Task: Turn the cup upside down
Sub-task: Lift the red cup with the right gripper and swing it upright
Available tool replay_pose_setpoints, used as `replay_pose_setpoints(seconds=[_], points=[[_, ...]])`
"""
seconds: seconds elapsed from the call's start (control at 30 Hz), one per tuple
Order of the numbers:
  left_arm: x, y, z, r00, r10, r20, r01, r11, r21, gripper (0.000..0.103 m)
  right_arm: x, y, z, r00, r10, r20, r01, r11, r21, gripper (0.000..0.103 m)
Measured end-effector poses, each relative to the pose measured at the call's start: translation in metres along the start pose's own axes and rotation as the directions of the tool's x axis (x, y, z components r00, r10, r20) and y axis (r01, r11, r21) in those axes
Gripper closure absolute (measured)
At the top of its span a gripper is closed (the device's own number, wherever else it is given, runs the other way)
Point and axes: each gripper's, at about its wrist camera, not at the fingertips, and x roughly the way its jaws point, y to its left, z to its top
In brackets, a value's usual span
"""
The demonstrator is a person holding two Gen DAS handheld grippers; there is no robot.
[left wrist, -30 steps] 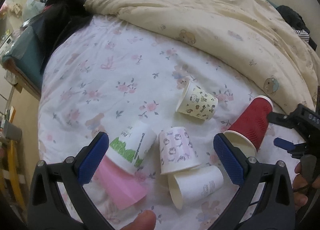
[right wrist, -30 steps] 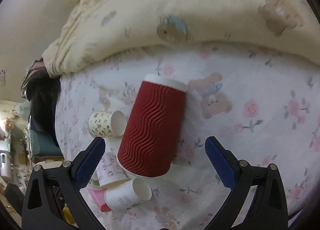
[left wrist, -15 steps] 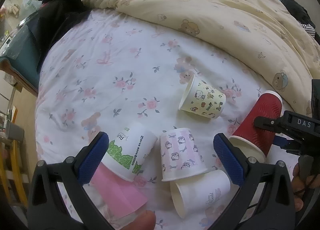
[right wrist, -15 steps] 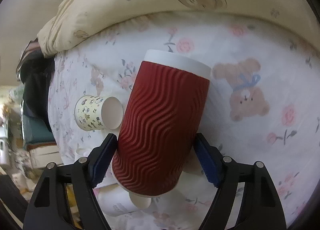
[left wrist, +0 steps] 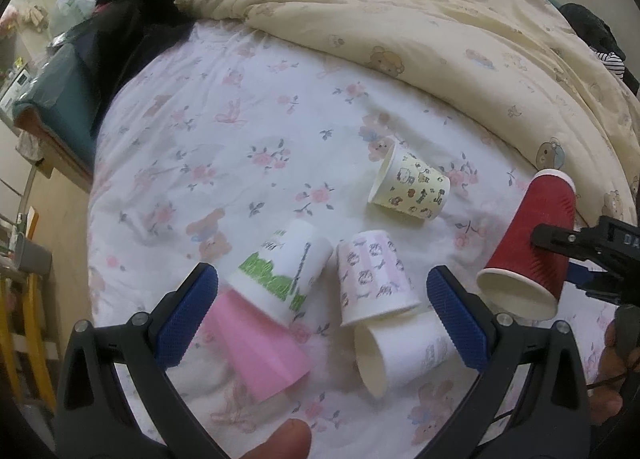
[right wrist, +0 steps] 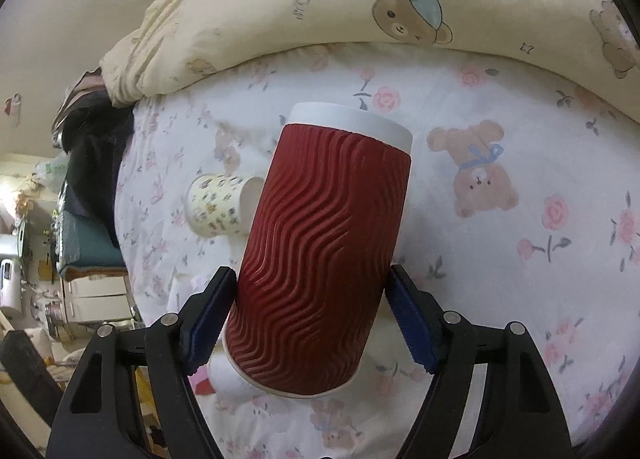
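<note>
A: Where is the red ribbed cup [right wrist: 324, 255]?

B: In the centre of the right wrist view, clamped between the blue pads [right wrist: 208, 319] of the right gripper [right wrist: 308, 319]. Its white base points to the upper part of the frame and its open mouth to the lower edge, tilted. In the left wrist view the same cup [left wrist: 532, 247] sits at the right edge, mouth toward the lower left, and its inside looks empty.

A: And the other cups?

B: All on the floral bedsheet [left wrist: 224, 147]. The yellow cartoon cup [left wrist: 412, 189] lies on its side right of centre. Below it the pink-patterned cup [left wrist: 372, 279] stands mouth down, leaning on a plain white cup [left wrist: 400, 351] that lies on its side with an empty mouth facing lower left. Left of those, a white cup with green print [left wrist: 284, 271] rests against a pink cup [left wrist: 256, 351], both tipped over.

A: The left gripper [left wrist: 320, 319]?

B: At the bottom of its own view, jaws wide apart, holding nothing, above the cluster of cups. A thumb tip [left wrist: 280, 439] shows at the bottom edge. The cream bear-print duvet [left wrist: 420, 15] fills the upper right.
</note>
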Motion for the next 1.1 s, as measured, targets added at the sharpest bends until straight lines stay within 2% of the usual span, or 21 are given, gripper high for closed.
replay_pose_setpoints(seconds=[0.27, 0.63, 0.87, 0.97, 1.1], points=[[-0.039, 0.024, -0.02, 0.999, -0.011, 0.03, 0.012, 1.0, -0.023, 0.0, -0.029, 0.031, -0.034, 1.0, 0.001, 0.015, 0.0, 0.994, -0.113, 0.024], [-0.089, 0.055, -0.065, 0.998, -0.023, 0.054, 0.026, 0.998, -0.05, 0.0, -0.054, 0.07, -0.095, 0.998, 0.056, -0.006, -0.056, 0.974, -0.218, 0.024], [-0.1, 0.083, -0.1, 0.999, -0.035, 0.042, 0.039, 0.995, -0.093, 0.0, -0.053, 0.094, -0.136, 0.996, 0.061, -0.062, -0.077, 0.948, -0.309, 0.024], [-0.097, 0.095, -0.118, 0.999, -0.008, 0.032, 0.011, 0.995, -0.098, 0.0, -0.045, 0.101, -0.157, 0.992, 0.067, -0.111, -0.103, 0.927, -0.361, 0.024], [-0.089, 0.111, -0.139, 1.0, 0.0, 0.001, 0.0, 0.991, -0.13, 0.0, -0.024, 0.104, -0.183, 0.983, 0.016, -0.182, -0.098, 0.887, -0.451, 0.024]])
